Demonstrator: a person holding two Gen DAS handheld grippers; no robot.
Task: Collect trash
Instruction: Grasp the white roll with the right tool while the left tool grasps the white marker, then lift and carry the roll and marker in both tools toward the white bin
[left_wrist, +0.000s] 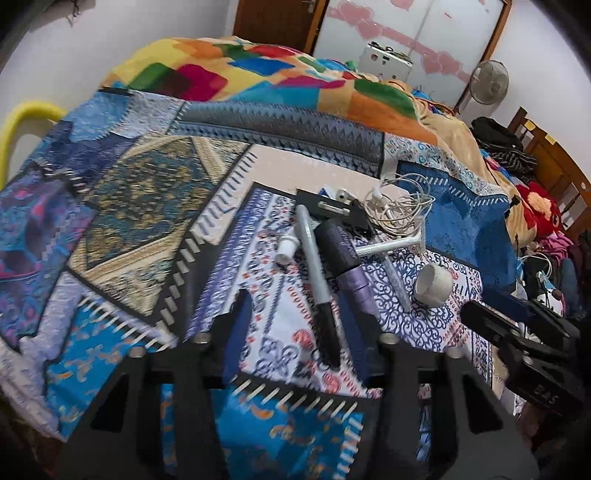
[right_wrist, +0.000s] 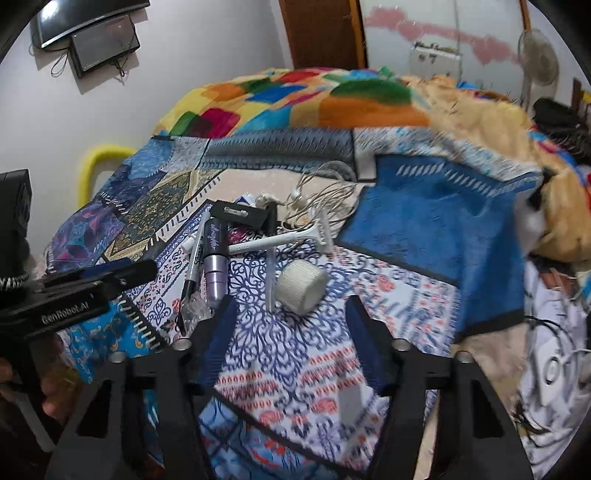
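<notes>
A heap of small litter lies on the patchwork bedspread (left_wrist: 122, 206) of a bed, and I take the white tape roll (right_wrist: 301, 286) as my mark. It lies on its side on the blue-and-white scrolled patch, its hollow core showing in my left view (left_wrist: 433, 283). Just left of it lies a clear thin tube (right_wrist: 271, 280); beyond that a purple-and-black mascara tube (right_wrist: 215, 258), and beside that a silver marker (right_wrist: 195, 264) with a black cap, its tip near a scrap of clear wrapper (right_wrist: 192, 310). Behind the roll a white disposable razor (right_wrist: 284, 238) lies across the heap, touching the mascara tube. Farther back sit a flat black card pack (right_wrist: 243, 216) and a tangle of white earphone cable (right_wrist: 325, 199). A small white cap (left_wrist: 286, 251) lies left of the marker.

My left claw (left_wrist: 299, 325) points steeply down at the bedspread, its blue-padded fingers apart, the marker's black end and the mascara tube's purple end between them; whether either pad touches I cannot tell. My right claw (right_wrist: 290, 328) also tilts down, just short of the tape roll, fingers apart with only cloth between them. Each claw shows at the edge of the other's view, near each other.
</notes>
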